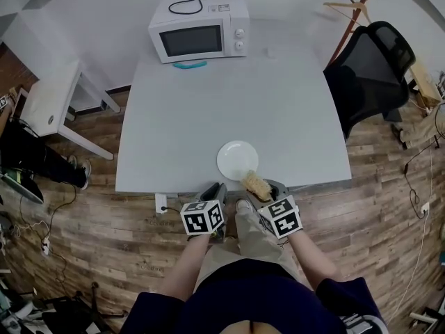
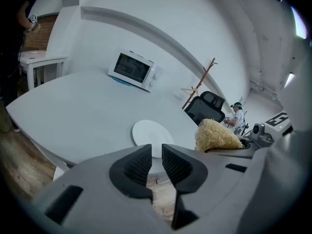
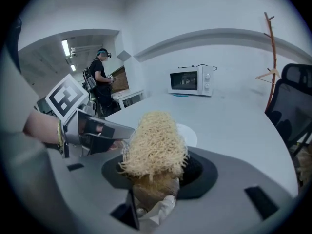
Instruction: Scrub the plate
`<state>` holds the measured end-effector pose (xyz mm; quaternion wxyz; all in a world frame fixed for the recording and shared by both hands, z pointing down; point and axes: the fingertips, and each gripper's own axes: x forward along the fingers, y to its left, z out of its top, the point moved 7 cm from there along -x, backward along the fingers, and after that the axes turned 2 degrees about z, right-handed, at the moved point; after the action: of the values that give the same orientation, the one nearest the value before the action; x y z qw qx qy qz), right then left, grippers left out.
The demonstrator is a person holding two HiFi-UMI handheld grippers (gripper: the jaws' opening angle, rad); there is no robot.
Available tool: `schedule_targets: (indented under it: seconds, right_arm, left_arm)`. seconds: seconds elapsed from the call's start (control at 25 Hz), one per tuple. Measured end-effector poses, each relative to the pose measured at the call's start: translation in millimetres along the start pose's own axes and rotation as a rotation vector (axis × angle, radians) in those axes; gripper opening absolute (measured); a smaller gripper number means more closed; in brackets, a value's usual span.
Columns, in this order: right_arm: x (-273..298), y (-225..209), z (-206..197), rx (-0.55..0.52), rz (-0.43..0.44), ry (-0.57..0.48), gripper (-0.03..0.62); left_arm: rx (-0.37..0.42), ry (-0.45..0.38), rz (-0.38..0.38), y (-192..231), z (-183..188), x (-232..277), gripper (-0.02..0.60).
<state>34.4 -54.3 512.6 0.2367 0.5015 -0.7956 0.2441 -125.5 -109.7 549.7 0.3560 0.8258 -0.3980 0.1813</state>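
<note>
The white plate (image 1: 237, 160) lies on the pale table (image 1: 208, 110) near its front edge. It also shows in the left gripper view as the plate (image 2: 151, 132) and in the right gripper view as the plate (image 3: 191, 134), half hidden. My right gripper (image 1: 266, 192) is shut on a straw-coloured loofah scrubber (image 1: 256, 184), held just off the plate's near right rim. That scrubber (image 3: 155, 140) fills the right gripper (image 3: 156, 170). My left gripper (image 1: 214, 191) hovers at the table's edge in front of the plate. Nothing is between the left gripper's (image 2: 156, 162) jaws, which stand a little apart.
A white microwave (image 1: 199, 32) stands at the table's far edge with a teal object (image 1: 190, 65) in front of it. A black office chair (image 1: 368, 75) and a wooden coat stand (image 1: 351, 19) are at the right, a small white side table (image 1: 52, 103) at the left. A person (image 3: 100, 79) stands beyond.
</note>
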Motion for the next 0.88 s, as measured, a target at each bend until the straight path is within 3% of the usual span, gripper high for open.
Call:
schedule_targets:
  seconds: [0.4,0.88]
  right_arm:
    - [-53.7,38.2,-11.7,0.031,-0.012,-0.112,0.186]
    - [-79.8,70.3,-26.3,0.055,-0.029,-0.176,0.183]
  left_arm:
    - [0.003,-0.052,-0.056,-21.7,-16.2,-66.0,0.02]
    - [0.054,-0.04,-0.082,-30.2,-42.9,-99.5,0.018]
